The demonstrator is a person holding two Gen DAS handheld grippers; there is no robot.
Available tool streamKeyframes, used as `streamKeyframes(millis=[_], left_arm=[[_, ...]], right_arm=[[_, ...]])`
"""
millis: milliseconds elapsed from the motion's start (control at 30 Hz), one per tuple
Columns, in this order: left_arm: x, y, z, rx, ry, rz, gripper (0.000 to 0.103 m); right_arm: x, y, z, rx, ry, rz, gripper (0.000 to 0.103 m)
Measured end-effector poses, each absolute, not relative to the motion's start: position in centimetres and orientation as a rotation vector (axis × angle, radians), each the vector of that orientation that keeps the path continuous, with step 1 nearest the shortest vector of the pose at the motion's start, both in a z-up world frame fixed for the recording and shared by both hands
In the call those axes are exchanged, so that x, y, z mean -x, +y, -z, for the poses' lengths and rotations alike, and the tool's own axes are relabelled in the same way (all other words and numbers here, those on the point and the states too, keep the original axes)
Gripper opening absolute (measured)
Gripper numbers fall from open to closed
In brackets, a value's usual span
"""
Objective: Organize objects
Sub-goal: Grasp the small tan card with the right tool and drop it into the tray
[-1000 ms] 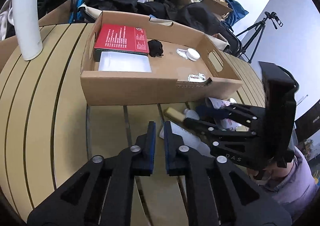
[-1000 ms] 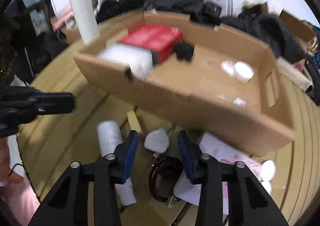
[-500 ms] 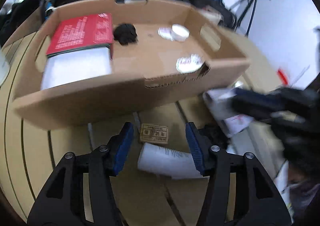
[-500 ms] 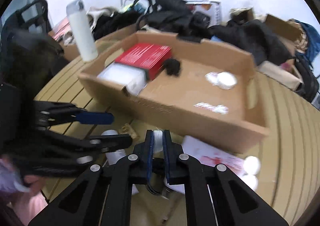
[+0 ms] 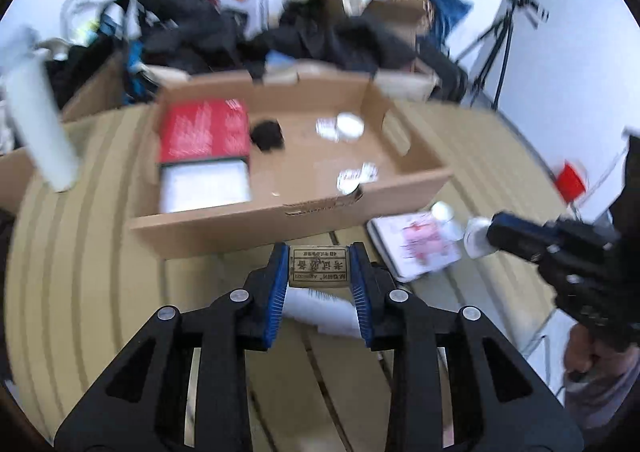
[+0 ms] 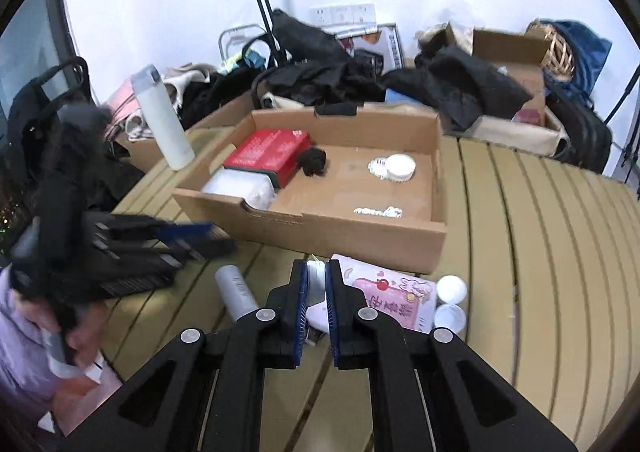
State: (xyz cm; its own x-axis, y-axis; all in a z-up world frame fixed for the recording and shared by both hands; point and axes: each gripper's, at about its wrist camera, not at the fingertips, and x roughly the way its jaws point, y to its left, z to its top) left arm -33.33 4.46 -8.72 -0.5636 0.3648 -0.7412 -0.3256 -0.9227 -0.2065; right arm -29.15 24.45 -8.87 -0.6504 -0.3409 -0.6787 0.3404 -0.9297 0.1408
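Left gripper (image 5: 319, 266): clamped on a small tan printed rectangular block (image 5: 318, 267), at 6 o'clock of the open brown cardboard box (image 5: 288, 211) on the slatted desk (image 5: 80, 272). Right gripper (image 6: 316, 292): nearly closed, pinching a white plug-shaped object (image 6: 317, 284), also 6 o'clock of that box.

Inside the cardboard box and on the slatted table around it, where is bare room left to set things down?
In the open cardboard box, bare floor lies between the black clump, the white round lid and the front wall. The tan slatted table is bare right of the box. It is crowded in front of it: white tube, pink card, two white caps.
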Motion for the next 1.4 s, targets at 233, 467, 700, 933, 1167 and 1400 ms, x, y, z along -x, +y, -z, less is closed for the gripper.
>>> streamKeyframes(millis=[233,467,700,933,1167,1400], left_arm=[[27.2,1.6,4.6,1.152,-0.140,-2.520,0.027],[32.1,2.9,0.8,1.083,-0.246,-2.410,0.027],[47.6,7.2,2.4,1.266,-0.214,-2.344,0.027],[60.0,9.0,12.0,1.473,-0.162,-2.403,0.027],[61.1,8.1,14.6,1.490,-0.131,-2.418,0.051],[59.3,5.8,10.2,1.476,-0.095,-2.453,0.081]], right_arm=[[22.5,25.6,5.8,-0.981,-0.047,2.564,0.010],[23.7,25.8,1.9,-0.882,0.026,2.611,0.010],[36.7,25.2,0.3,-0.986,-0.014,2.517,0.010],[53.6,22.8,9.6,-1.349,-0.192,2.406,0.010],[59.2,22.5,16.5,-1.496,-0.336,2.348,0.014],[57.4,23.9,12.3,-1.455,-0.317,2.416,0.067]])
